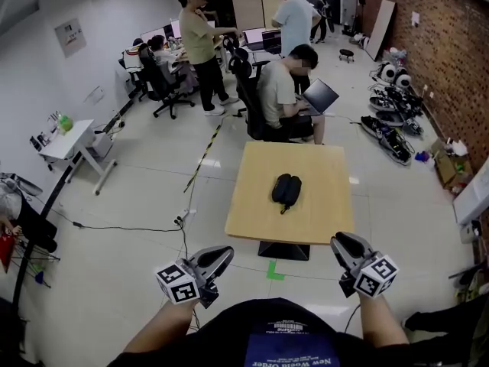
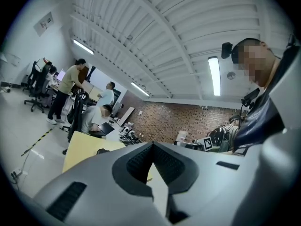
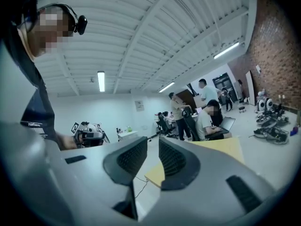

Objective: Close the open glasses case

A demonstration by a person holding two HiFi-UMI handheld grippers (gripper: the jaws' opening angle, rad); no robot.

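Glasses case (image 1: 286, 190) looks light, rigid, probably slippery; push its lid edge. Left tongs (image 1: 220, 255) clenched empty, right tongs (image 1: 343, 244) parted.

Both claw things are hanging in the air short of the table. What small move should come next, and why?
Probably carry the left gripper, jaws together, and the right gripper, jaws apart and empty, forward over the table toward the black glasses case. It lies open near the table's middle, while both grippers hang short of the near edge, touching nothing.
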